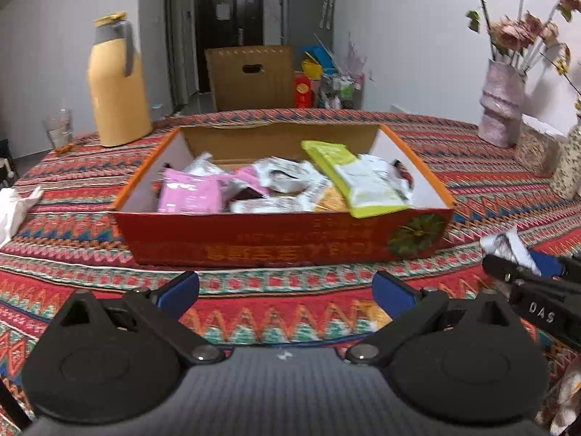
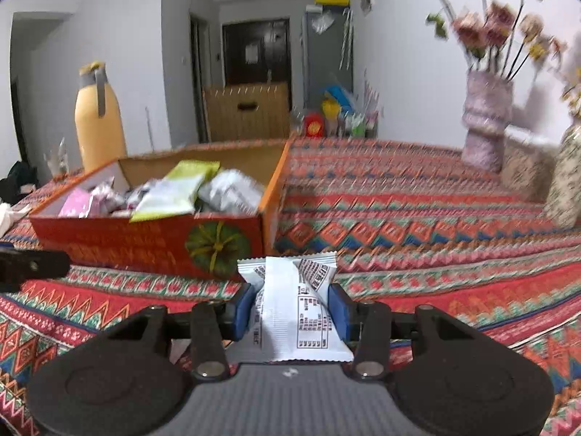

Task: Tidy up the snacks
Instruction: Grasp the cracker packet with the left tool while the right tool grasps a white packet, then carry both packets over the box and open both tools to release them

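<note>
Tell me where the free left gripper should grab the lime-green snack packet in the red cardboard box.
Take the lime-green snack packet by its near end, which overhangs the red cardboard box's front wall. Bring the open left gripper from the front, fingers above and below, since it lies flat.

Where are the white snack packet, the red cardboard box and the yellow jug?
White snack packet [image 2: 290,309], right wrist view, printed back.
Red cardboard box [image 1: 254,239], left wrist view, front wall.
Yellow jug [image 1: 118,101], left wrist view, body.
</note>
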Tool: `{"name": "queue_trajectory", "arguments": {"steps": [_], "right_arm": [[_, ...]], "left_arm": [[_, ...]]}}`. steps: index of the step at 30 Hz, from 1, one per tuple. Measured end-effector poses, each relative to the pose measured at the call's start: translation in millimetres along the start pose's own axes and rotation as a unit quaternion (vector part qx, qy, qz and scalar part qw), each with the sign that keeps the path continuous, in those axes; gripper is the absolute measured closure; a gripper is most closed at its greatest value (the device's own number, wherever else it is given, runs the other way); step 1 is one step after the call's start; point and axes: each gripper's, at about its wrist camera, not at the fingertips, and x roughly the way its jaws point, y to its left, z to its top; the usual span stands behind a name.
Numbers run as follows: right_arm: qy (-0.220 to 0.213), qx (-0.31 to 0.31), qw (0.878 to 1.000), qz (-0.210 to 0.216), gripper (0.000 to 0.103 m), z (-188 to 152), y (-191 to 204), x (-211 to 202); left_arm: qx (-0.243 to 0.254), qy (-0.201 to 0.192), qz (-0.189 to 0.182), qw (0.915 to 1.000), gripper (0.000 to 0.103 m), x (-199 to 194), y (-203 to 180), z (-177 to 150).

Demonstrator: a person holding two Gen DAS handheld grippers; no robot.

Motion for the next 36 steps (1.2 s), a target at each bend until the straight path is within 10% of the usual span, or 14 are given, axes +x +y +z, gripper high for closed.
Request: {"name": "queue_trajectory", "arguments": {"steps": [19,29,36], "right_arm": [[-0.040,0.022,0.999,-0.025,0.059,-18.5,-40.6,-29.4],[-0.032,0.019,0.999,-0.019,0.059,-27.5,-39.0,-29.0],[-0.029,0.019,0.999,-0.019,0.059,-28.2,-32.9,-30.2]], "left_arm": [[0.034,0.094,-0.025,0.9947,0.002,42.1,-69.6,-17.8],[0.036,0.100,-0.040,0.9936,0.054,41.7,-74.1,-20.9],[0.036,0.094,-0.059,0.9932,0.061,37.2,-70.6,-20.3]]}}
